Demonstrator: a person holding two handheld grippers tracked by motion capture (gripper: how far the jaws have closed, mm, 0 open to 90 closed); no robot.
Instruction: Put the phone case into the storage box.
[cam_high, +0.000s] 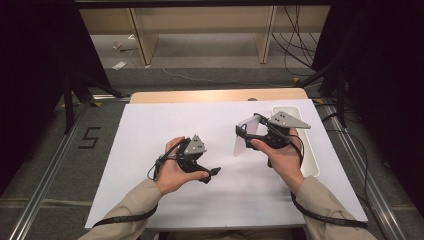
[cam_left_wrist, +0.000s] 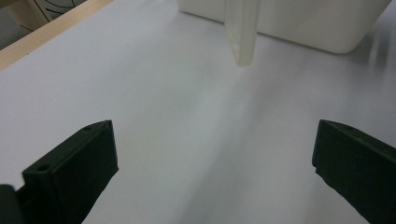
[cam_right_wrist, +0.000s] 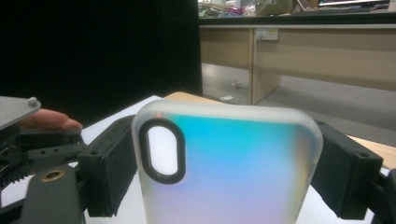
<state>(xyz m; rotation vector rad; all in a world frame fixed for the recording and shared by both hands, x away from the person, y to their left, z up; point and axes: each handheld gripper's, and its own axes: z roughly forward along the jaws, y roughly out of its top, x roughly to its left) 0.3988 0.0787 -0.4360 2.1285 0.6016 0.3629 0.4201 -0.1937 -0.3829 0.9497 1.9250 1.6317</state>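
Observation:
A frosted, translucent phone case (cam_right_wrist: 224, 168) with a blue-to-pink sheen and an oval camera cut-out stands upright between the black pads (cam_right_wrist: 107, 172) of my right gripper (cam_right_wrist: 225, 179), which is shut on its two long edges. From above, the case (cam_high: 245, 139) hangs just over the white table cover at centre right, gripped by the right gripper (cam_high: 249, 127). My left gripper (cam_high: 211, 175) hovers low at centre left, pointing right. Its jaws stand wide apart with nothing between them (cam_left_wrist: 212, 172). Ahead of it the case (cam_left_wrist: 243, 32) shows edge-on.
A long white tray (cam_high: 311, 150) lies along the right side of the white sheet (cam_high: 150, 150), just behind the case (cam_left_wrist: 299, 23). The wooden table edge (cam_high: 215, 95) runs along the back. Desks and cables stand on the floor beyond.

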